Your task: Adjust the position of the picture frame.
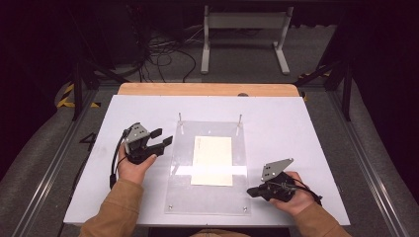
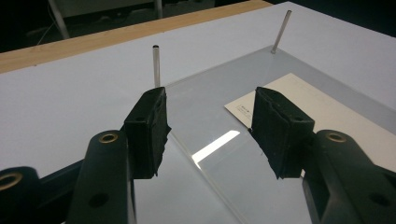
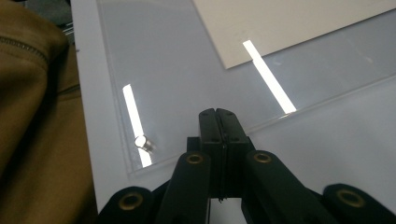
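Note:
A clear acrylic plate (image 1: 207, 197) lies in the middle of the white table (image 1: 291, 128). Two thin metal pins (image 1: 180, 119) (image 1: 240, 120) stand at its far corners. A cream paper sheet (image 1: 212, 160) rests flat on the plate. My left gripper (image 1: 164, 137) hovers at the plate's left edge, jaws open with nothing between them; in the left gripper view (image 2: 210, 121) the plate's edge (image 2: 210, 177) runs beneath, with a pin (image 2: 156, 65) just beyond. My right gripper (image 1: 249, 192) is shut and empty at the plate's near right corner, its tip (image 3: 217, 116) over the plate's edge.
A small metal stud (image 3: 144, 142) sits in the plate's near corner beside a brown sleeve (image 3: 32, 116). A wooden strip (image 1: 207, 89) borders the table's far edge. Beyond it are a white stand (image 1: 244, 37) and cables on the floor.

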